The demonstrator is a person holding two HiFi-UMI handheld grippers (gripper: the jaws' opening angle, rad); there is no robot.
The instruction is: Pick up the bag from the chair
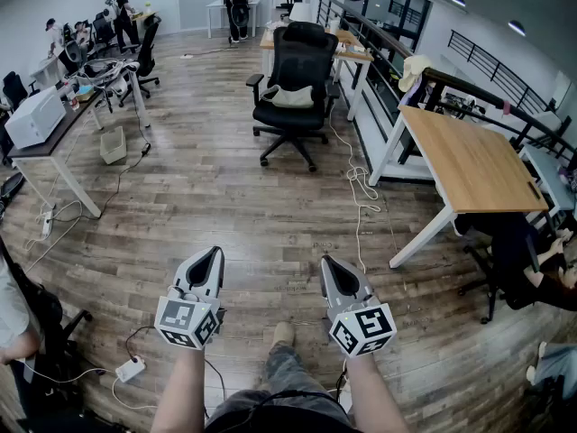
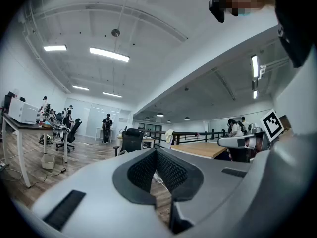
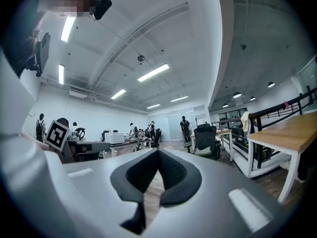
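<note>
Floorboards (image 1: 216, 179) separate bag (image 1: 293, 96) from left tool (image 1: 215, 253) and right tool (image 1: 326, 262), both closed, empty.

The left gripper (image 1: 215, 253) and the right gripper (image 1: 326, 262) have smooth, pale grey plastic shells that taper to a point. Their fingers (image 2: 143, 170) are lined with black pads of fine mesh-like texture. Each carries a white marker cube (image 1: 187, 321) printed with black squares. The person wears faded grey jeans (image 1: 287, 373) and a beige shoe (image 1: 283, 334).

Wood-plank floor (image 1: 225, 197), scattered desks (image 1: 469, 161)
</note>
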